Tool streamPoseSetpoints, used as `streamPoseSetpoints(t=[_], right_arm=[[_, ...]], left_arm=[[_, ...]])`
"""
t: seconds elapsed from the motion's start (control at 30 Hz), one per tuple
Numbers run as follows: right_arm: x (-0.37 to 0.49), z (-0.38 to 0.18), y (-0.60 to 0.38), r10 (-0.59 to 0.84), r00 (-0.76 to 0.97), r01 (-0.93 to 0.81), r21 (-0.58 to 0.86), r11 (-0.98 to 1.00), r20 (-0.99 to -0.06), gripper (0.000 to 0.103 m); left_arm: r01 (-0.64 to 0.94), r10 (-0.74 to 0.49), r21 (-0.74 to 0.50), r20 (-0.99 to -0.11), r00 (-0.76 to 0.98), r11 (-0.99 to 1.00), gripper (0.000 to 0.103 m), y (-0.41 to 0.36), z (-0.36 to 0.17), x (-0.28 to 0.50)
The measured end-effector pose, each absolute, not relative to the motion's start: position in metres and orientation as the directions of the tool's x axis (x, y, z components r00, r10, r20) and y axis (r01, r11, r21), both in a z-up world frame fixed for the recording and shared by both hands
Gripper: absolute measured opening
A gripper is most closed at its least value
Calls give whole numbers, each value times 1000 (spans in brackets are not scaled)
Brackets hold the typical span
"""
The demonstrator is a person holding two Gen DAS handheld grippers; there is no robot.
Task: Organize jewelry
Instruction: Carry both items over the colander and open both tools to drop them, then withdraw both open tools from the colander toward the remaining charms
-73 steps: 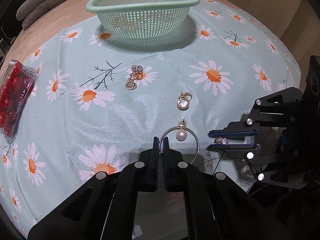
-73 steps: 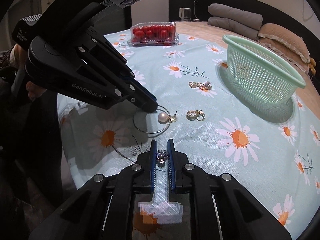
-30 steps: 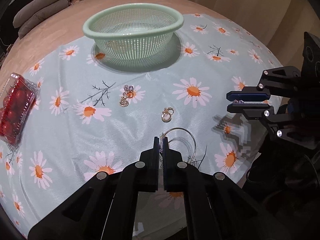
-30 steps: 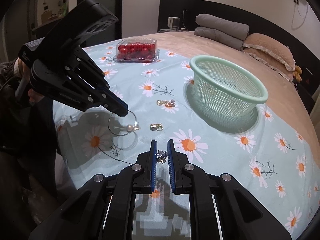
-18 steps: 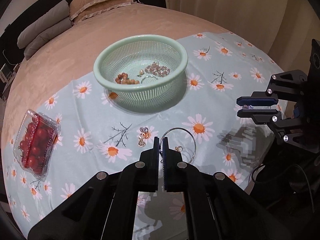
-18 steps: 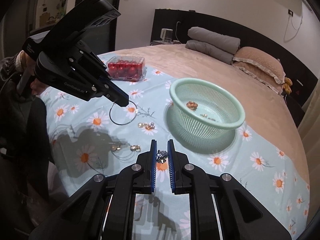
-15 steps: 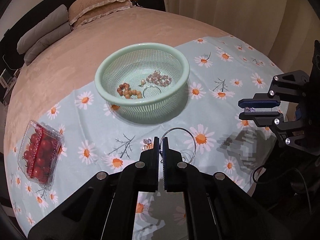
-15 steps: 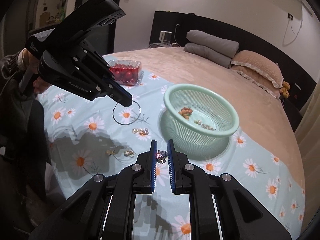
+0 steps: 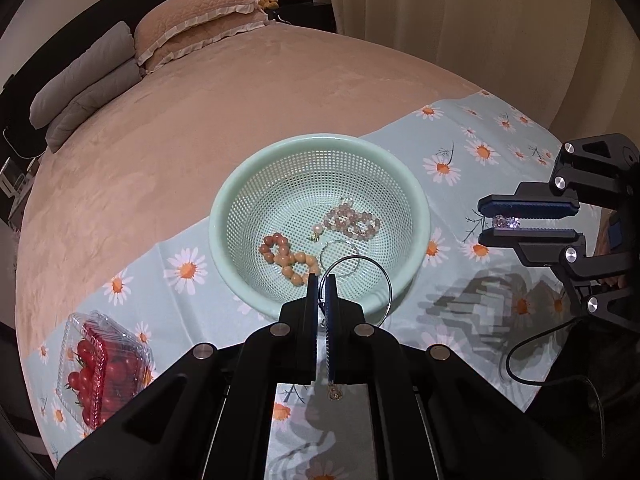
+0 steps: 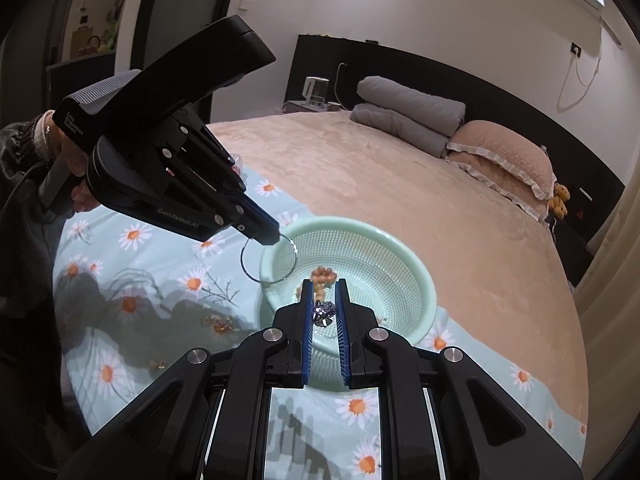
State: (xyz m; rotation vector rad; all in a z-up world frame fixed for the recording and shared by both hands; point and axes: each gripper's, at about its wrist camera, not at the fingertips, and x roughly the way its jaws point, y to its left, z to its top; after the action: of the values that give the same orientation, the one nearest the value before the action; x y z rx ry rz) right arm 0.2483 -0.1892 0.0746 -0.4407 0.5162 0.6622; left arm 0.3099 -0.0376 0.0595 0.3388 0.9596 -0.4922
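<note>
While above basket [image 9: 224,216] | left gripper [image 9: 321,280] pinches hoop [image 9: 386,280] | right gripper [image 10: 324,286] pinches stud [image 10: 323,312]

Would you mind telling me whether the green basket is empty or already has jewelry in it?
Not empty. The basket holds an orange bead bracelet, a pale pink bead bracelet and a thin ring.

Big thin silver hoop earring [image 9: 362,276] hangs upright, pinched at its rim, over near rim of mint mesh basket [image 9: 416,208]. Small sparkly crystal earring [image 10: 323,313] clamped mid-air, also above basket's near side. In basket: orange-brown bead bracelet [image 9: 286,254], pale pink bead bracelet [image 9: 352,220], small pearl earring [image 9: 317,231], 2nd silver hoop [image 9: 340,254] lying flat.
</note>
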Motion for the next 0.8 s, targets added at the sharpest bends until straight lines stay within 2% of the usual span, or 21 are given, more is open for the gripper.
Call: streamPoseSetpoints(t=[0.37, 0.4, 0.43, 0.47, 0.5, 0.53, 0.6, 0.63, 0.67, 0.8], right_arm=[[296, 41, -181, 456, 645, -672, -171, 721, -613, 10], [299, 36, -180, 443, 648, -663, -173, 728, -619, 13], [302, 32, -181, 422, 658, -647, -182, 740, -623, 21], [305, 29, -181, 402, 671, -630, -194, 752, -623, 30], [305, 27, -184, 384, 689, -610, -207, 765, -614, 53], [304, 26, -188, 376, 711, -591, -215, 777, -595, 71], [299, 30, -199, 392, 736, -573, -200, 794, -551, 78], [296, 32, -203, 400, 744, -565, -186, 804, -535, 87], [294, 34, -207, 401, 752, -556, -177, 812, -523, 87], [286, 37, -211, 389, 760, -542, -179, 821, -520, 87]], left_arm=[[525, -239, 29, -869, 434, 851, 4, -33, 30, 359], [517, -232, 30, -870, 434, 856, 4, -32, 27, 361], [507, -221, 40, -868, 444, 861, 12, -31, 26, 362], [485, -201, 58, -862, 465, 872, 36, -29, 26, 363], [462, -189, 68, -852, 488, 884, 53, -26, 29, 362], [448, -197, 62, -839, 508, 892, 75, -21, 33, 360], [437, -227, 33, -818, 529, 899, 79, -11, 43, 355], [427, -222, 36, -813, 538, 904, 82, -7, 46, 353], [416, -206, 52, -809, 550, 908, 88, -4, 49, 351], [399, -179, 76, -807, 562, 914, 93, 6, 54, 338]])
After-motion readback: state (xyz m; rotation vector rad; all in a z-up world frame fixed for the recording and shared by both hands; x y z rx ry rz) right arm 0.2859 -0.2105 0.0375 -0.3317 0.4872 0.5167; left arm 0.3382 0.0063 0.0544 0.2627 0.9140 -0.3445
